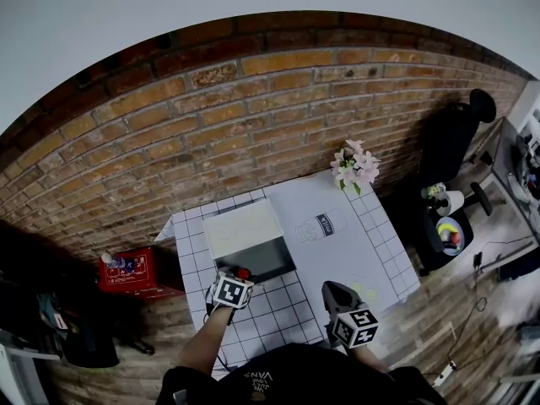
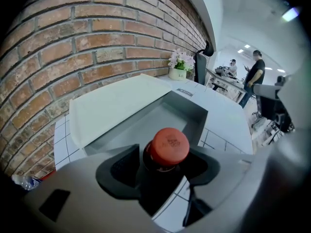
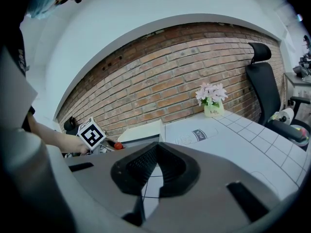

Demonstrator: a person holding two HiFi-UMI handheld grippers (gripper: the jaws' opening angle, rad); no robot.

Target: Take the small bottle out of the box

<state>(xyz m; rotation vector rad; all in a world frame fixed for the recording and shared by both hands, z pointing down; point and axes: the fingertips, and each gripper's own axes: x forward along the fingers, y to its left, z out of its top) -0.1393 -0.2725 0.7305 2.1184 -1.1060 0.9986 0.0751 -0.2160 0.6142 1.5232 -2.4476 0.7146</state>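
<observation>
A small dark bottle with a red cap (image 2: pixel 168 146) sits between the jaws of my left gripper (image 2: pixel 165 168), which is shut on its neck. In the head view the bottle's cap (image 1: pixel 244 273) is at the near edge of the open white box (image 1: pixel 253 256), just ahead of my left gripper (image 1: pixel 239 280). The box (image 2: pixel 187 108) lies open, its lid (image 2: pixel 116 103) folded back to the left and its grey inside bare. My right gripper (image 3: pixel 154 165) hovers over the table to the right, shut with nothing in it. From there the bottle's cap (image 3: pixel 118 145) shows far left.
A white tiled table (image 1: pixel 278 319) stands against a brick wall. A flower pot (image 1: pixel 354 174) is at the back right, and a sheet with a milk-bottle drawing (image 1: pixel 325 224) lies right of the box. A red case (image 1: pixel 131 272) sits on the floor left; an office chair (image 1: pixel 451 142) stands right.
</observation>
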